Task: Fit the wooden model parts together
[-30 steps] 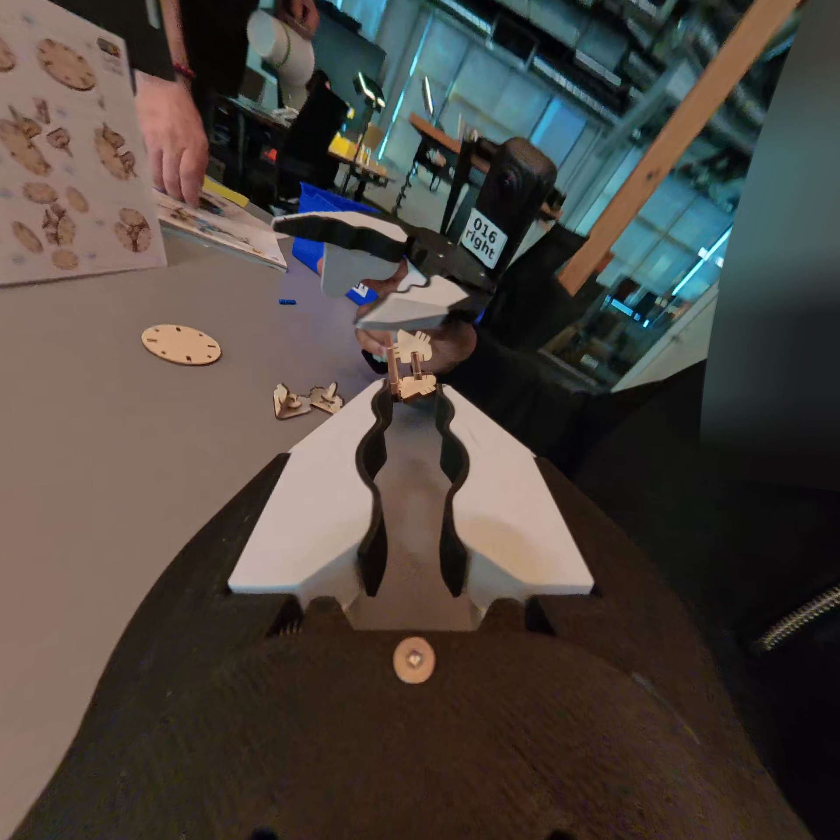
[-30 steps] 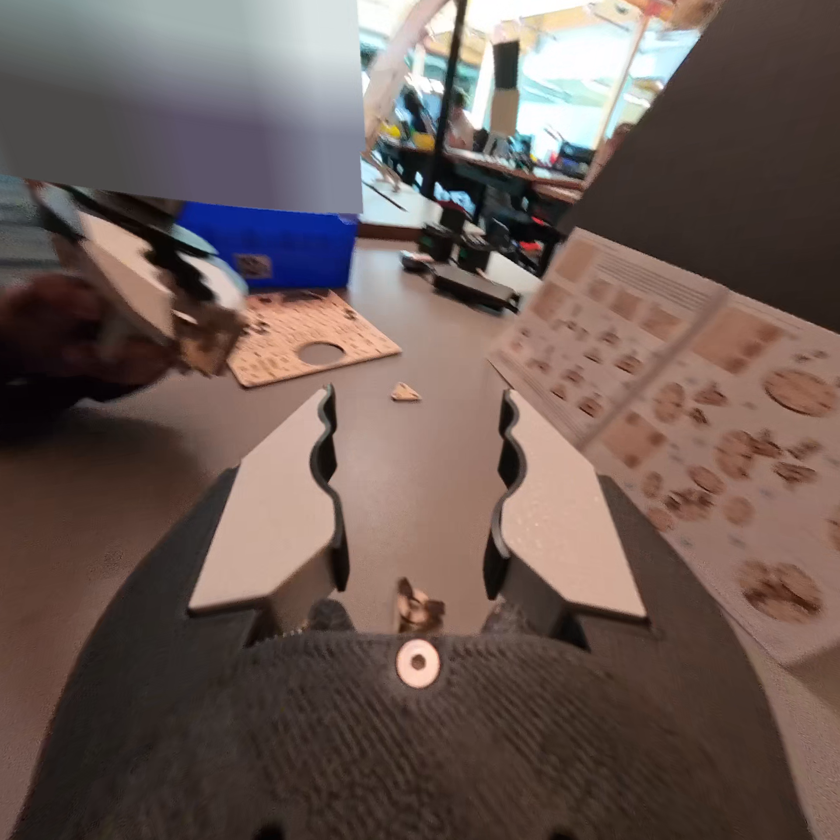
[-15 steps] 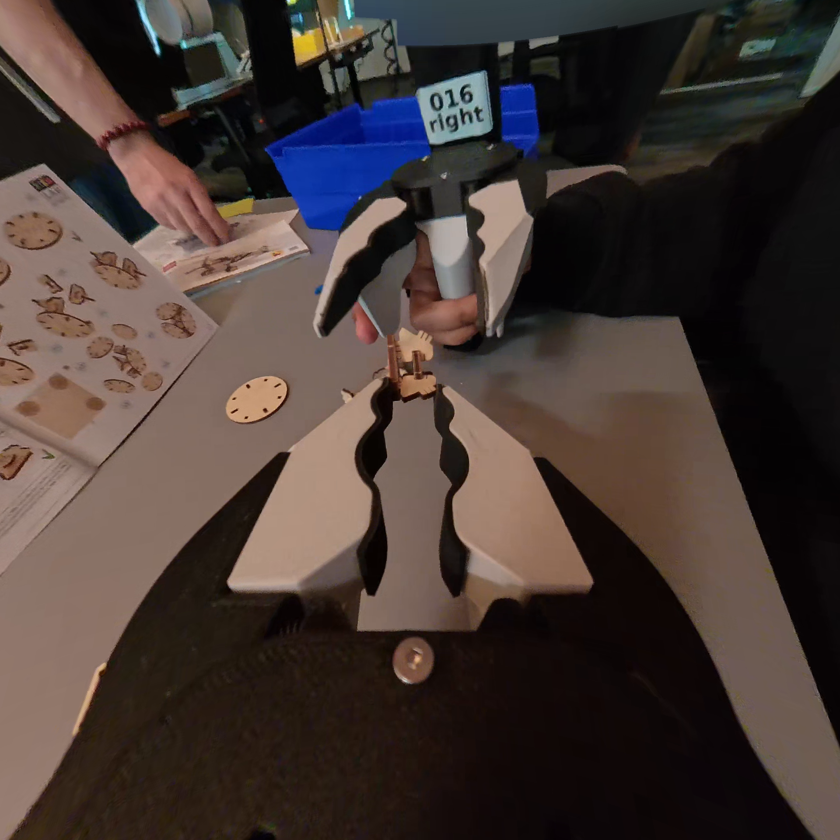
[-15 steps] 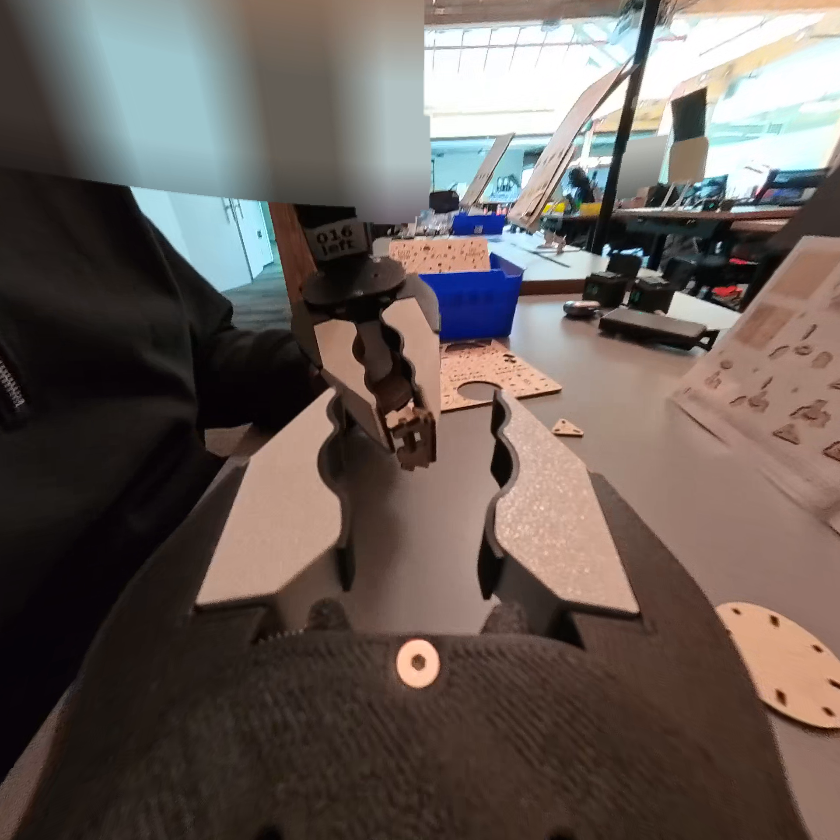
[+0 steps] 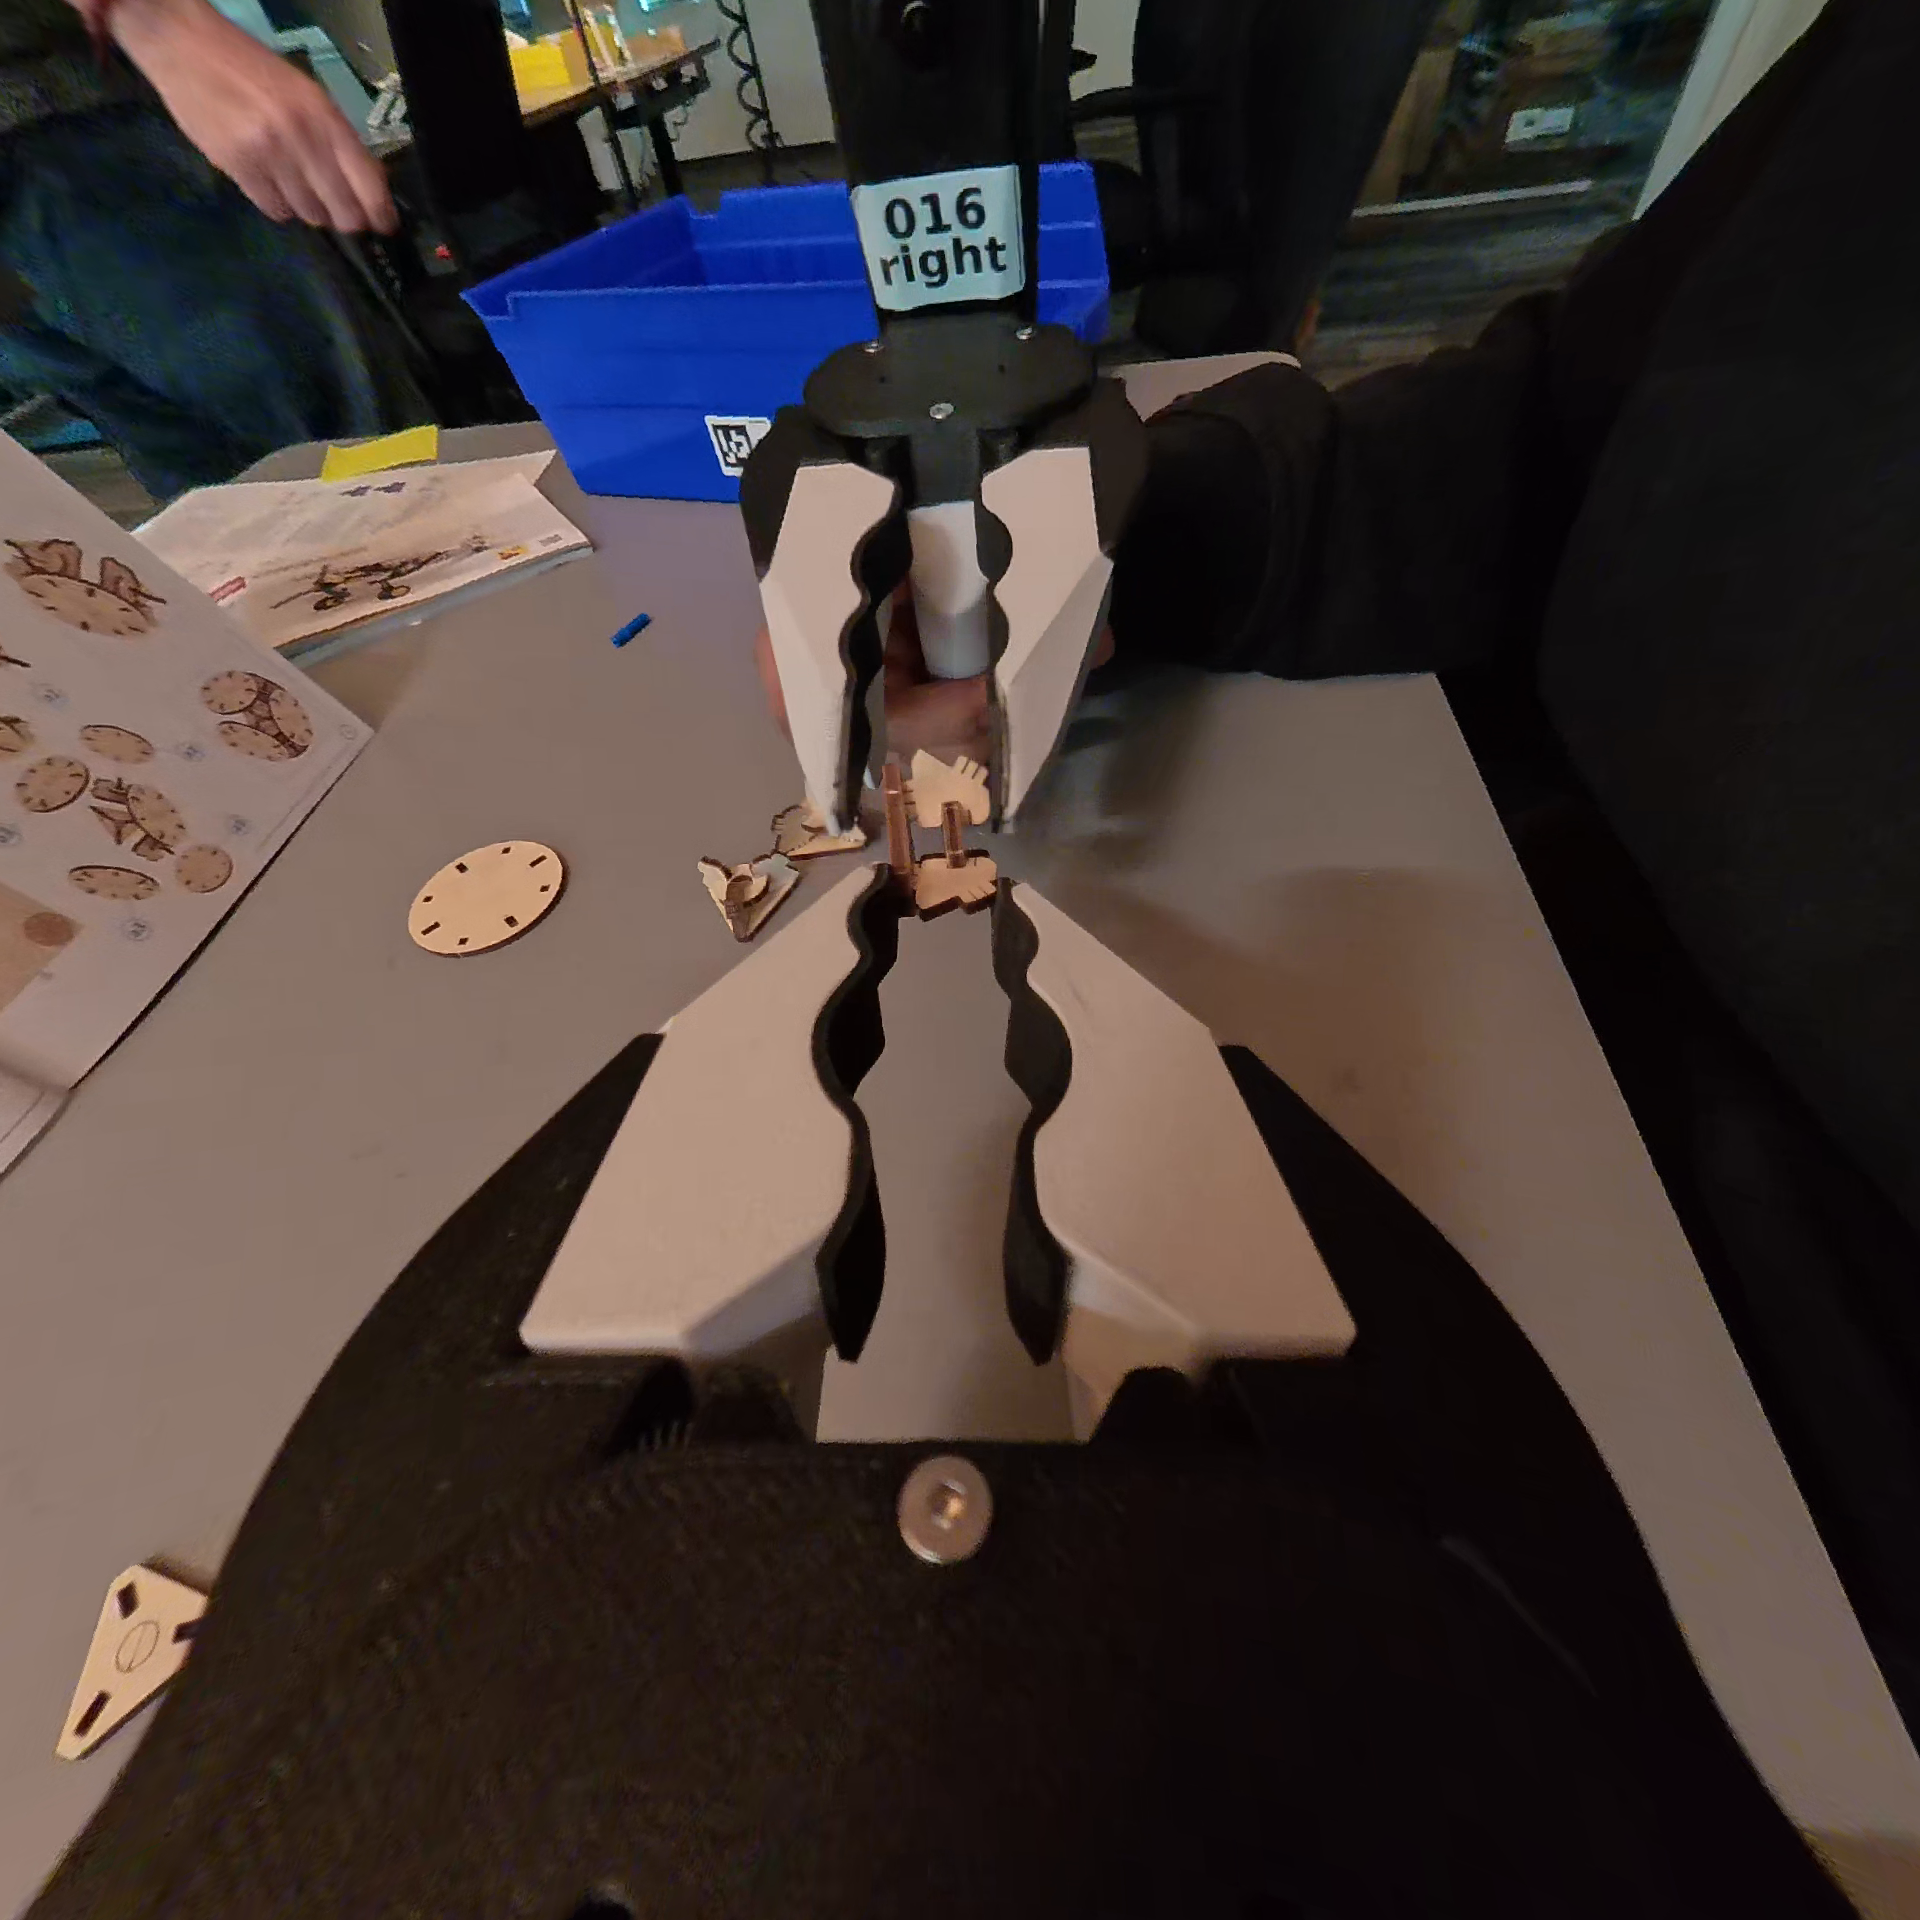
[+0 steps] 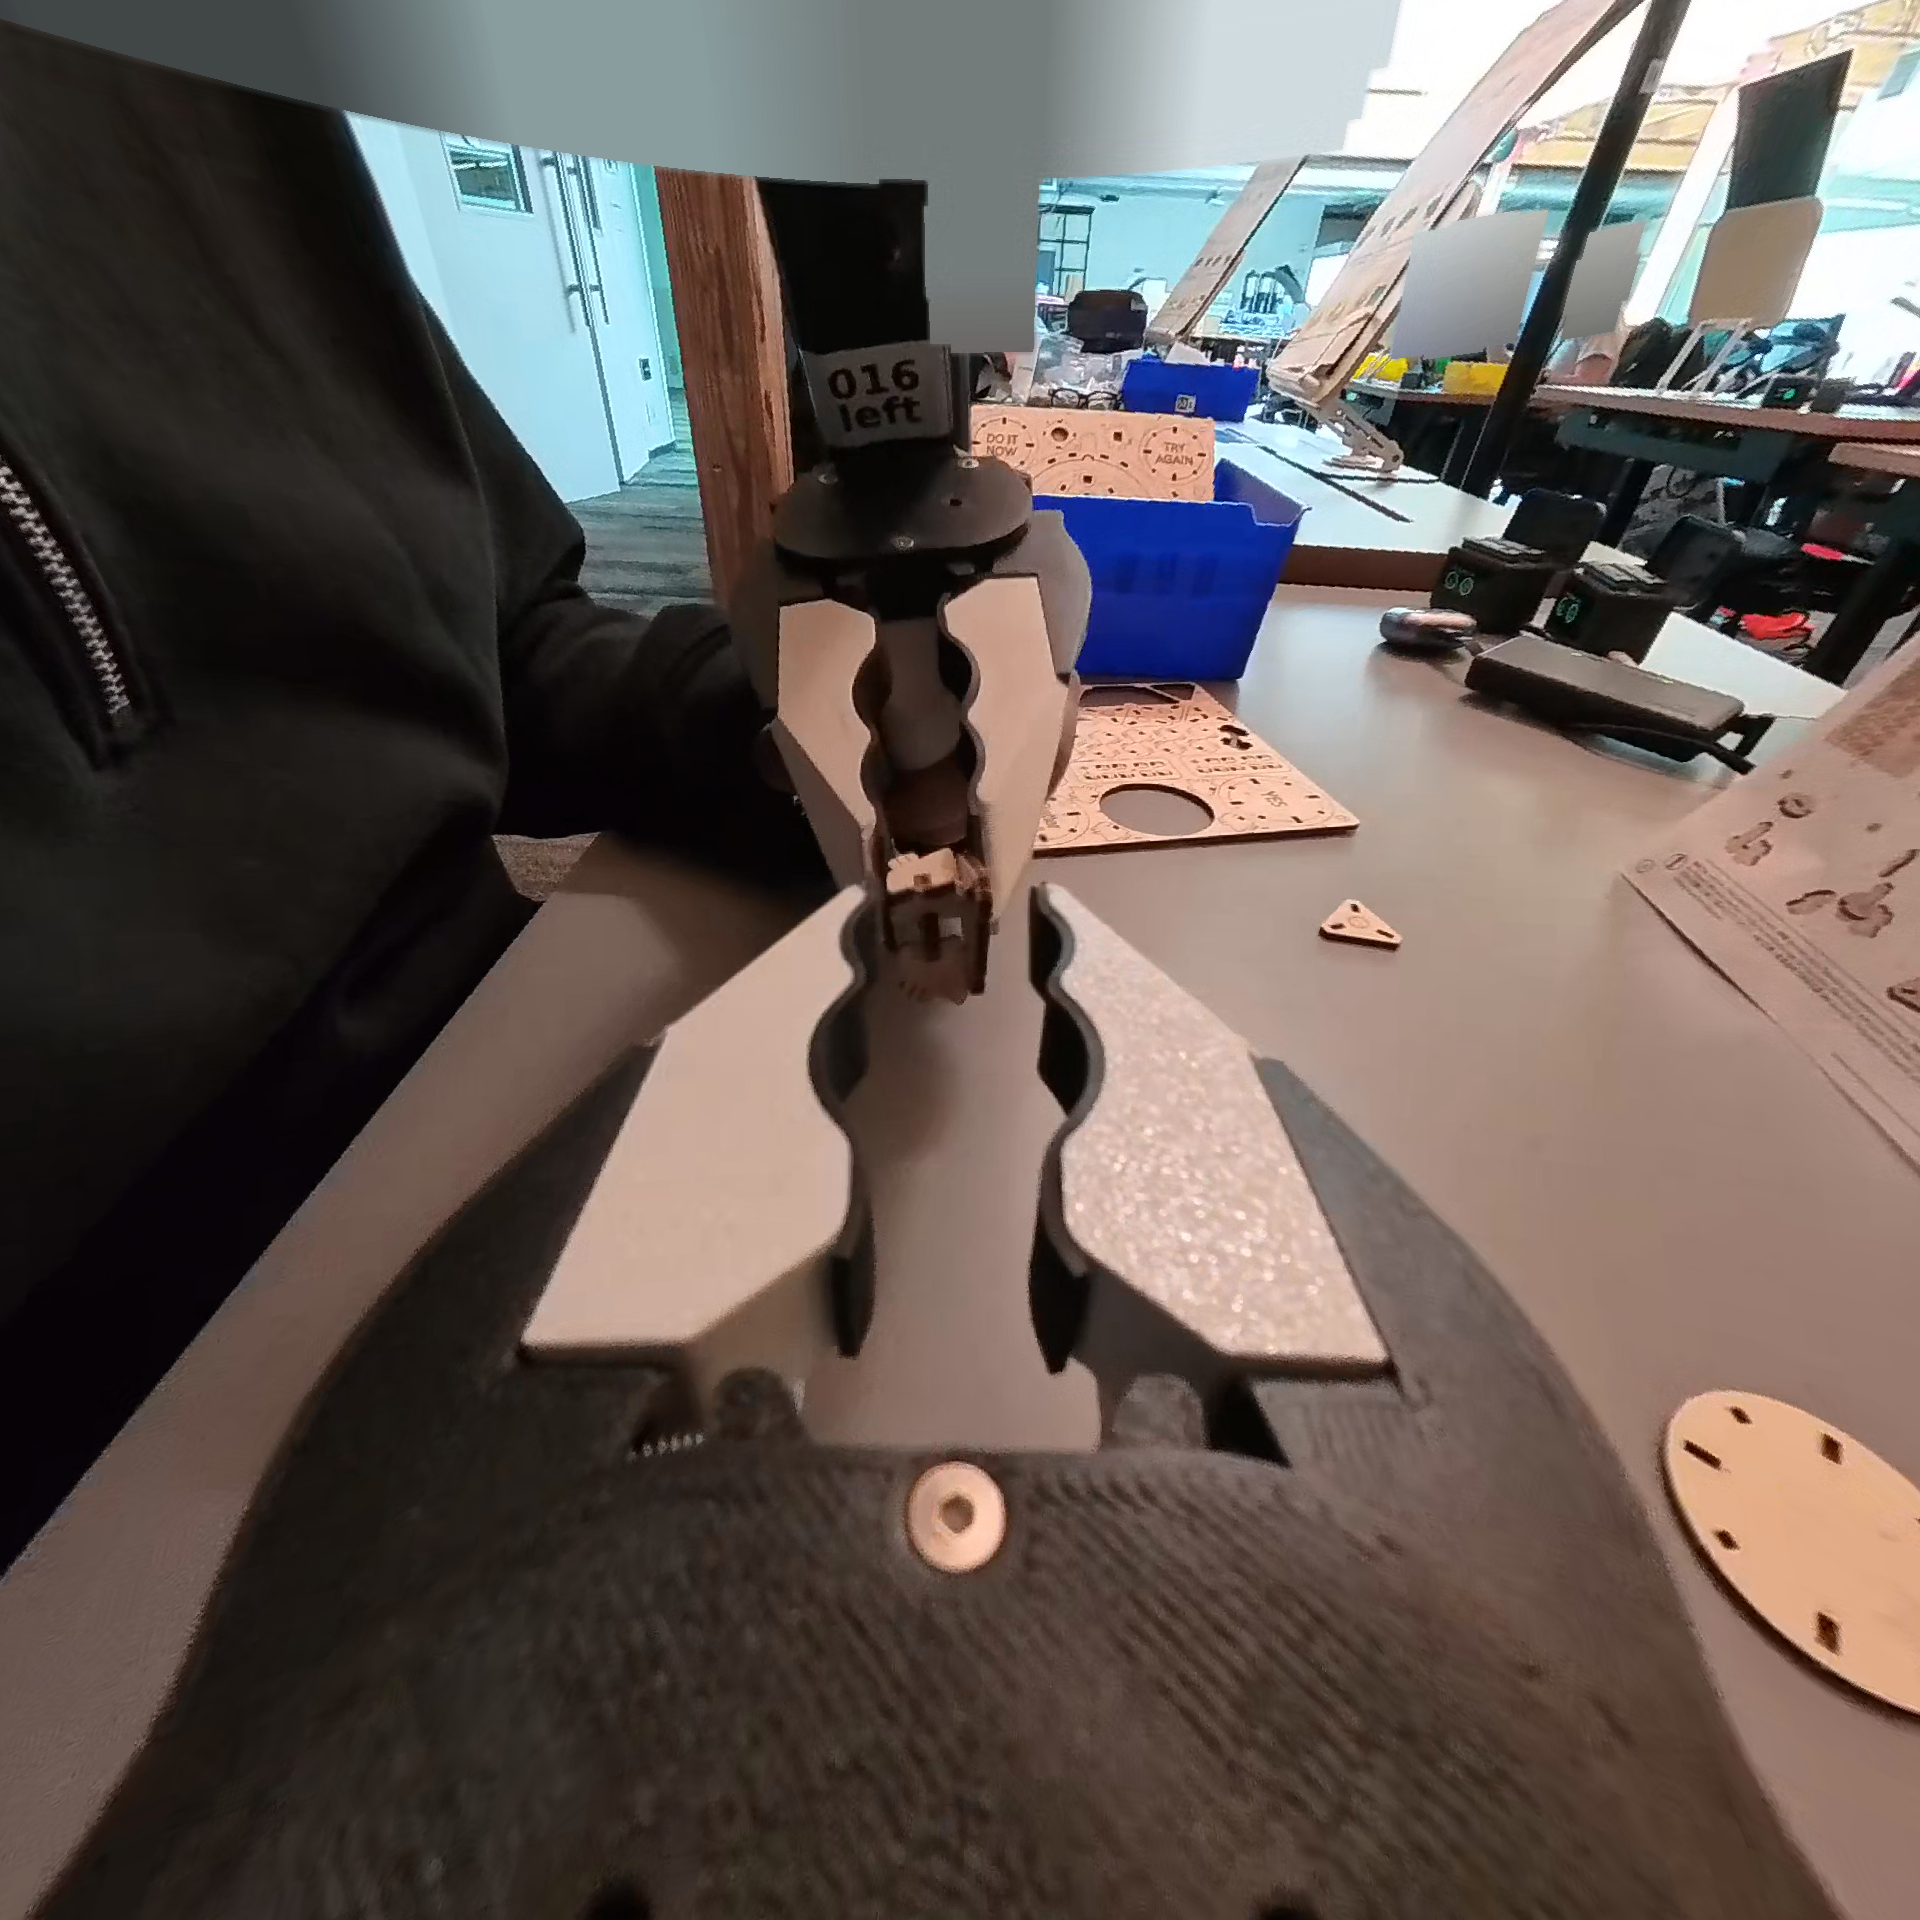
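Plywood assembly [image 5: 940, 868] sits clamped at your left tool [image 5: 935, 904] tips, above the grey tabletop [image 5: 1299, 987]. At 12 o'clock, your right tool [image 5: 920, 821] straddles its upper part. Round disc [image 5: 486, 899] lies at 10 o'clock.

Right wrist view: your right tool's fingers [image 6: 1049, 935] flank the assembly, gap visible, not gripping. Triangular piece [image 6: 1359, 923] lies at 2 o'clock.

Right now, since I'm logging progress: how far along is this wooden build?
Done: a small wooden sub-assembly is already slotted together. In hand: the left tool grips it at its tips; the right tool flanks it, one pad visibly clear. Left: the slotted disc, two small winged pieces and a triangle plate lie loose on the table.
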The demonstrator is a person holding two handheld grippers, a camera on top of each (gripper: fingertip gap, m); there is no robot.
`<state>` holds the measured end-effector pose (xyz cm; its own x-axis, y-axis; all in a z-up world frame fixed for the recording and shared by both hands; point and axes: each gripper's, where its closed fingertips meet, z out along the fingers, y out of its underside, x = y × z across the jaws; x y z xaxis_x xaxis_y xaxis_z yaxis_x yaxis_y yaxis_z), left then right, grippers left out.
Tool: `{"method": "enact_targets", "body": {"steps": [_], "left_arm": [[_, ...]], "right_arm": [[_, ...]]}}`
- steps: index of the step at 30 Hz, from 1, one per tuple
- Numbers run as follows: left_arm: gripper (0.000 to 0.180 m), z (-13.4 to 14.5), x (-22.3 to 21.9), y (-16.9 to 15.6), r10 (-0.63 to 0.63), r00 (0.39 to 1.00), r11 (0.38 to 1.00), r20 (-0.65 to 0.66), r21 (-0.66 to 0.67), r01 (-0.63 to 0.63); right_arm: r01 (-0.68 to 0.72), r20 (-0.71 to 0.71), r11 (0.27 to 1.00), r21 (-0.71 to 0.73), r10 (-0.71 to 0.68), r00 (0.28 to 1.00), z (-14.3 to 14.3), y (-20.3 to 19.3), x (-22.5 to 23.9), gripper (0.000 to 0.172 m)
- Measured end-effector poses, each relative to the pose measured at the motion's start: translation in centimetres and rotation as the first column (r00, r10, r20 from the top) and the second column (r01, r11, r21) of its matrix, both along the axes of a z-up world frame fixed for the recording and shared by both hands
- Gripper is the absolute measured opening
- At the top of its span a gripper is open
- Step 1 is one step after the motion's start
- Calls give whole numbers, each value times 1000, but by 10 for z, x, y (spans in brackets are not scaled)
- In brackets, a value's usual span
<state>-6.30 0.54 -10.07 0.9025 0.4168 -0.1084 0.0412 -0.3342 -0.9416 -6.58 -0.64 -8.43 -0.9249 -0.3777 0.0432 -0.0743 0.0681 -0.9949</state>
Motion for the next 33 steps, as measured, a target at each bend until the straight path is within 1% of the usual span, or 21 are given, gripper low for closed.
{"method": "enact_targets", "body": {"steps": [3,10,14,19,33], "left_arm": [[16,-2,0,0,-3,1000,1000,13,-2,3],[17,-2,0,1,-7,1000,1000,15,10,7],[17,0,-2,2,-6,999,999,39,47,4],[19,4,1,2,-39,995,994,97,106,28],[18,13,4,2,-58,993,988,107,151,42]], "right_arm": [[-11,-30,1000,1,11,999,-2,1,2,17],[-15,-71,1000,1,15,997,-1,1,3,17],[-8,-88,1000,-2,8,996,0,2,2,17],[-14,-80,1000,-7,14,997,2,2,3,17],[-13,-52,999,-44,10,999,11,1,6,17]]}}
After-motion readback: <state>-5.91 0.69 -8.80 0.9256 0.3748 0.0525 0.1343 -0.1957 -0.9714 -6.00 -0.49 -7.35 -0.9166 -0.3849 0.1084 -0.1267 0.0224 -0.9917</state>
